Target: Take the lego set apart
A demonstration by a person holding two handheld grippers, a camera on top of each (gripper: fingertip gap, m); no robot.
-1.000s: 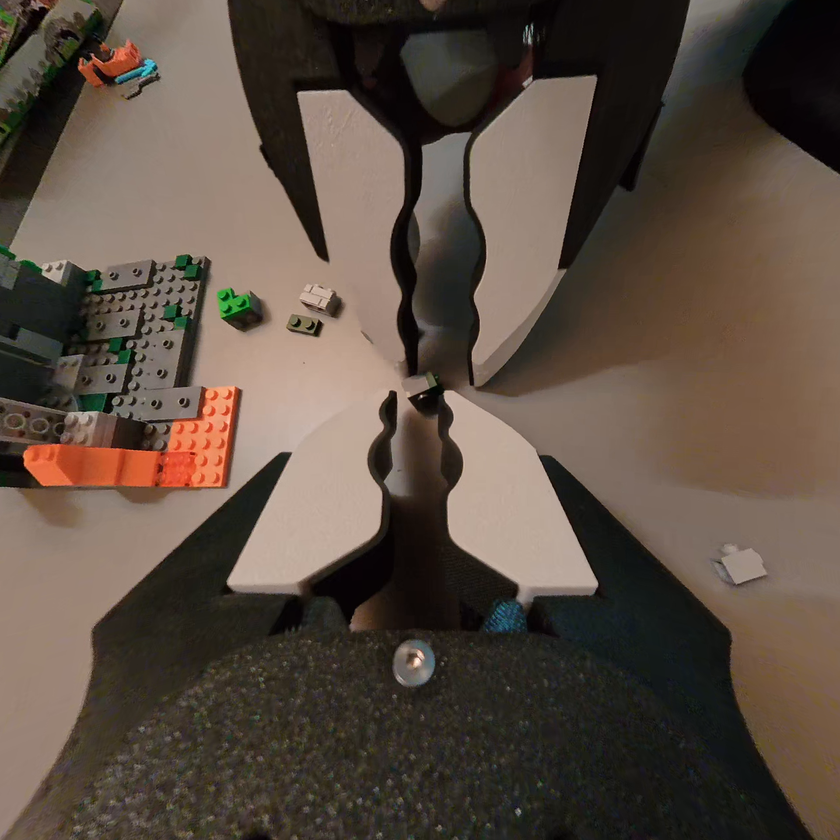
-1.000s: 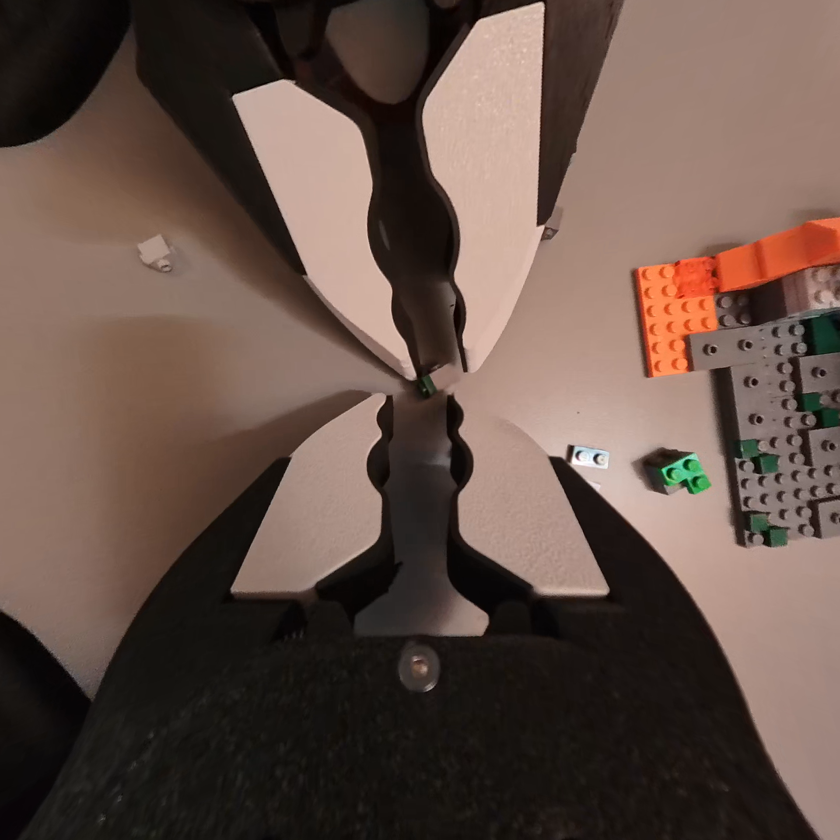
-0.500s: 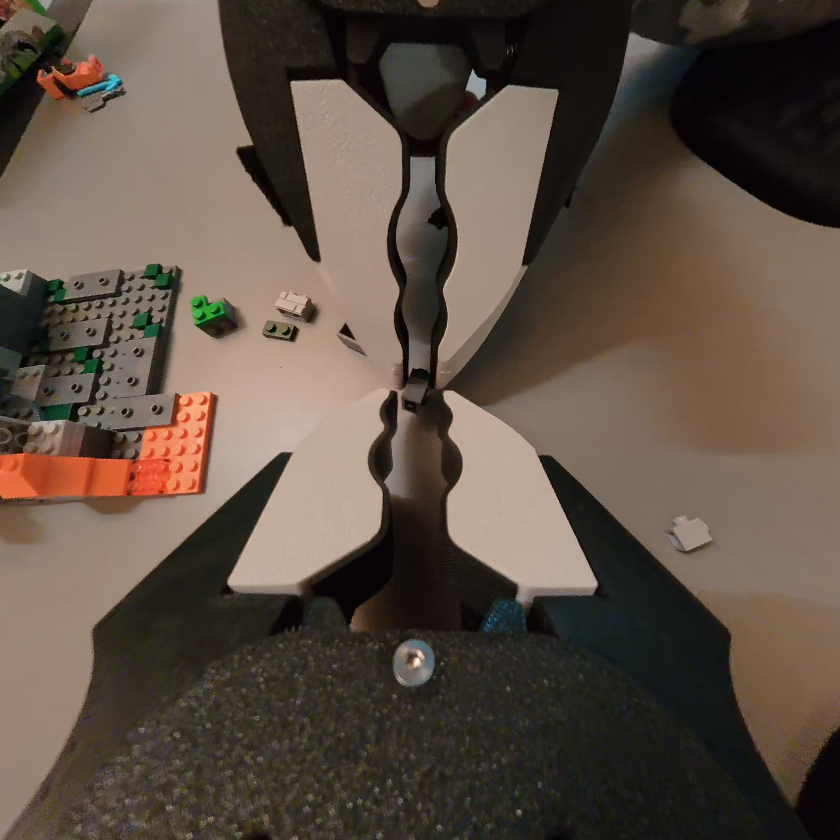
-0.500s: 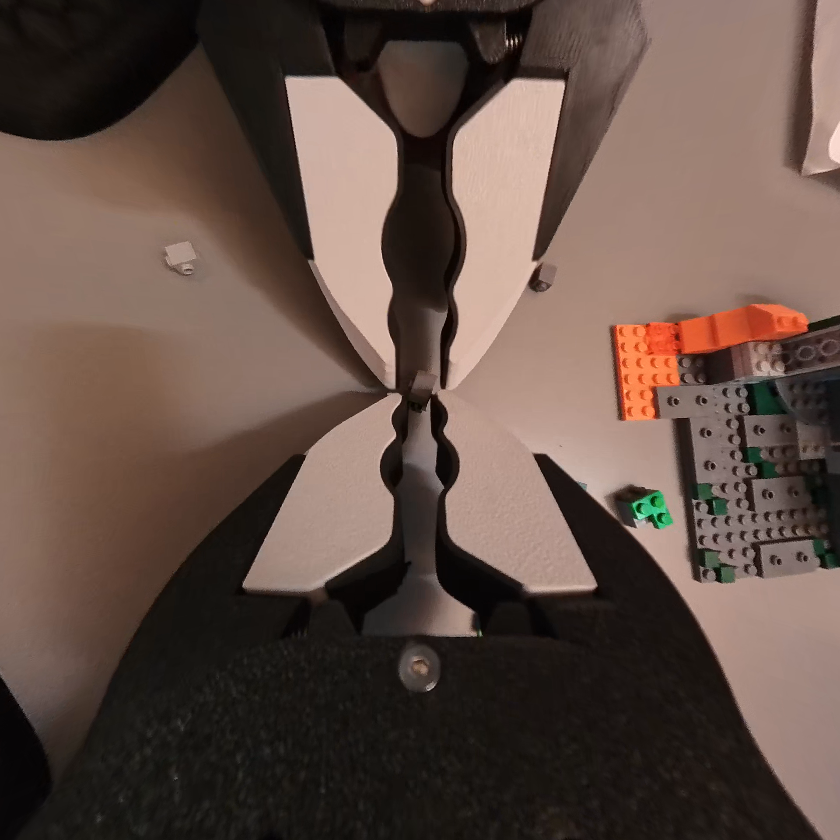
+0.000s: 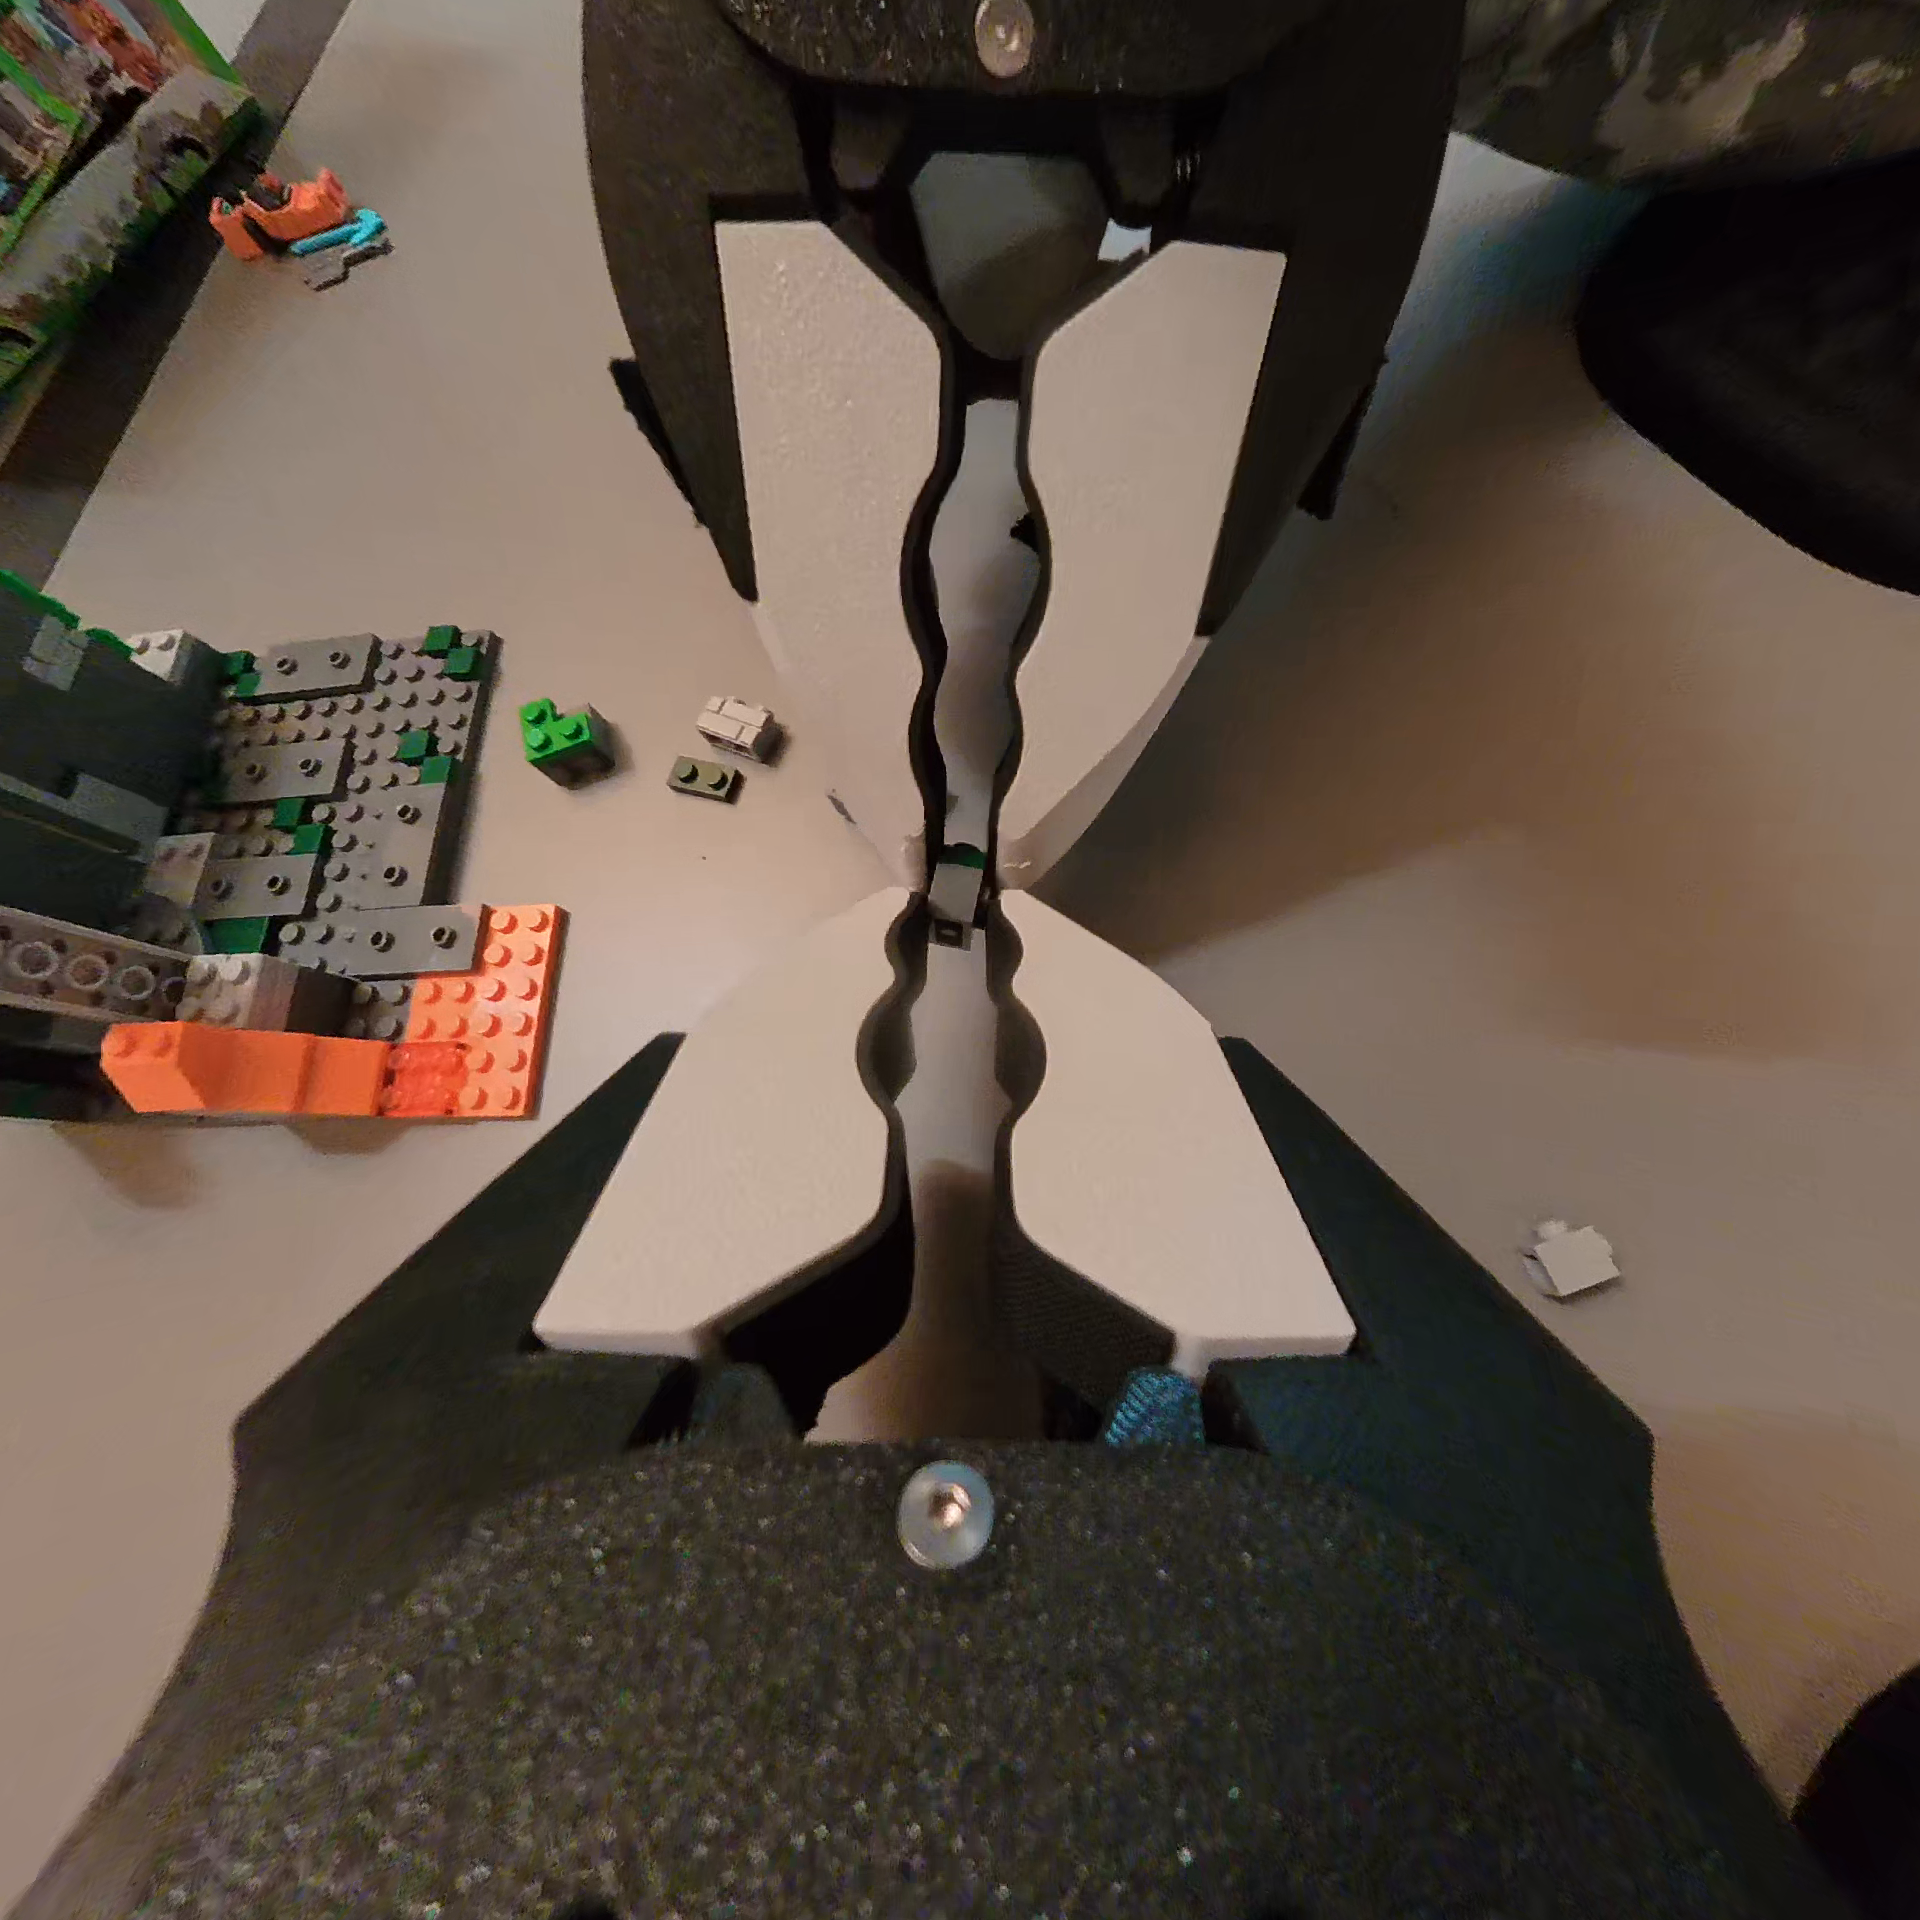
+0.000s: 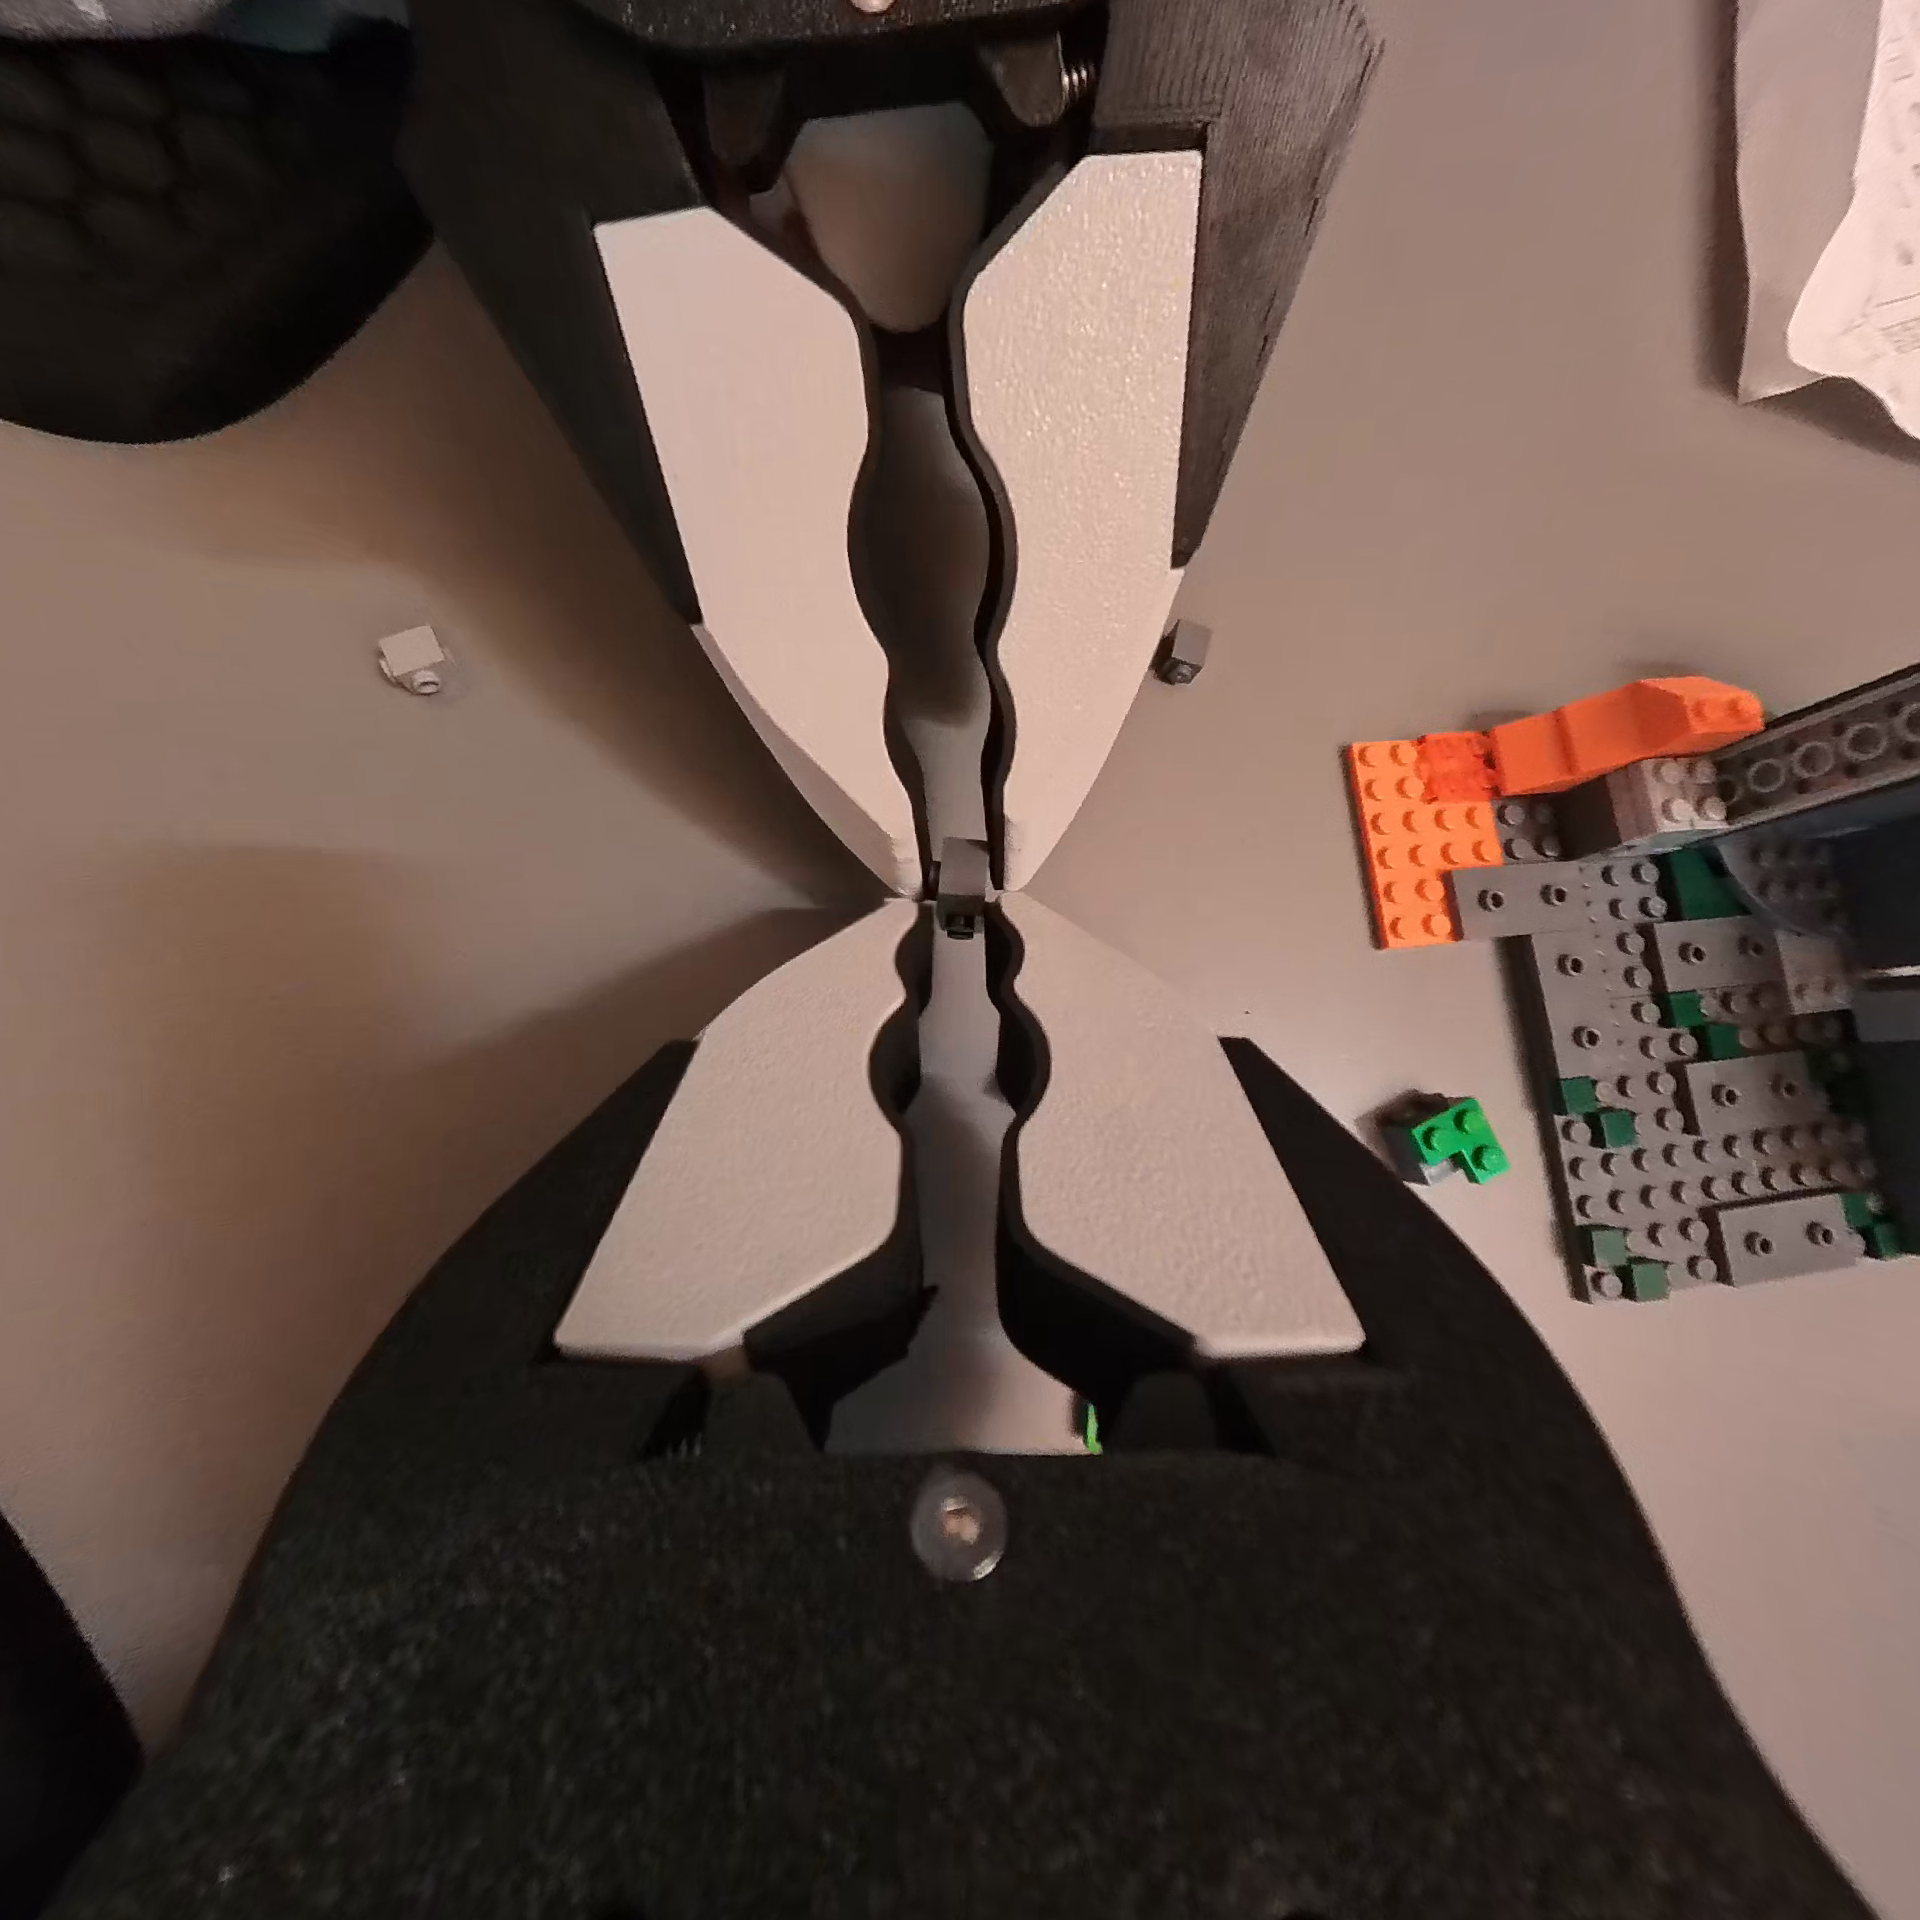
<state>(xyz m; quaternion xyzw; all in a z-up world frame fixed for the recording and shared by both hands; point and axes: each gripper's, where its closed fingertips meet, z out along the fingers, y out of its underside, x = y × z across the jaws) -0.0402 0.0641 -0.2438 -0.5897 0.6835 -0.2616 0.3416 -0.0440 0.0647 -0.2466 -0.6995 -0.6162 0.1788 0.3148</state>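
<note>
A small grey and green lego piece (image 5: pixel 956 896) is pinched from both ends above the table. My left gripper (image 5: pixel 954 925) is shut on its near end. My right gripper (image 5: pixel 962 862) comes from opposite, tip to tip, and is shut on the far end. In the right wrist view the piece (image 6: pixel 958 883) sits between my right gripper (image 6: pixel 961 923) and my left gripper (image 6: pixel 961 868). The lego set (image 5: pixel 312 831), grey plates with green studs and an orange corner plate (image 5: pixel 488 997), lies to the left; in the right wrist view it (image 6: pixel 1704 1091) is on the right.
Loose on the table: a green brick (image 5: pixel 566 732), a light grey brick (image 5: pixel 740 724), a dark plate (image 5: pixel 704 777), a pale grey piece (image 5: pixel 1574 1259) and an orange and blue cluster (image 5: pixel 296 218). Boxes (image 5: pixel 83 156) stand far left. Paper (image 6: pixel 1860 208) lies at the right wrist view's top right. The grippers are tip to tip, or close to it. Both grippers' tips are roughly 15 cm from the lego set (image 5: pixel 312 831). Seen from the right wrist view (image 6: pixel 1686 1018) as well.
My right gripper's jaws have narrowed from open to shut on the far end of the piece. My left gripper has kept hold of it. Both grippers have lined up tip to tip.
</note>
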